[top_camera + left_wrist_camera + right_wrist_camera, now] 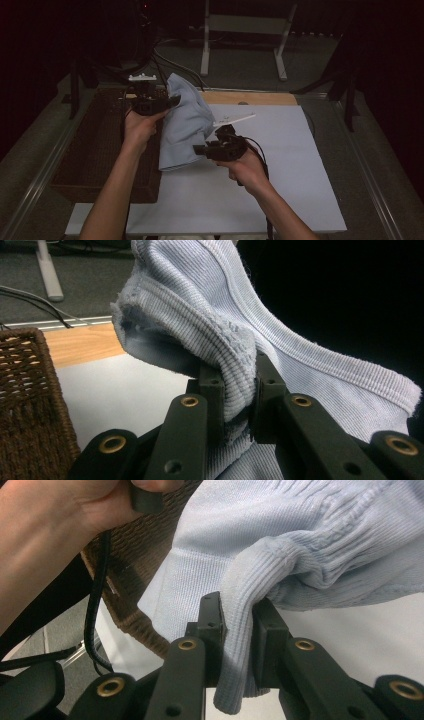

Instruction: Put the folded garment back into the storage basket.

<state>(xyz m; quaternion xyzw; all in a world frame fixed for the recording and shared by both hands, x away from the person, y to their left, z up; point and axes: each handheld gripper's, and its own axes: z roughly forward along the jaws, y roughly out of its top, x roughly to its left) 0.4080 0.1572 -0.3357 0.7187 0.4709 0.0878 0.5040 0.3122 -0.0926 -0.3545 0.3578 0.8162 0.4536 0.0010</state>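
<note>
A pale blue ribbed knit garment (184,125) hangs between both hands above the white table top (280,165). My left gripper (172,101) is shut on a bunched fold of its ribbed edge, seen close up as the cloth (235,375) squeezed between the jaws. My right gripper (200,149) is shut on another ribbed hem lower down, where the fabric (237,630) is pinched and a tail hangs below the jaws. The garment's lower edge rests near the table's left side.
A dark brown wicker basket (100,150) sits left of the white table top, also seen as woven wall (25,405). A wooden strip (250,98) runs along the table's far edge. Cables and a white stand (245,35) lie on the floor behind.
</note>
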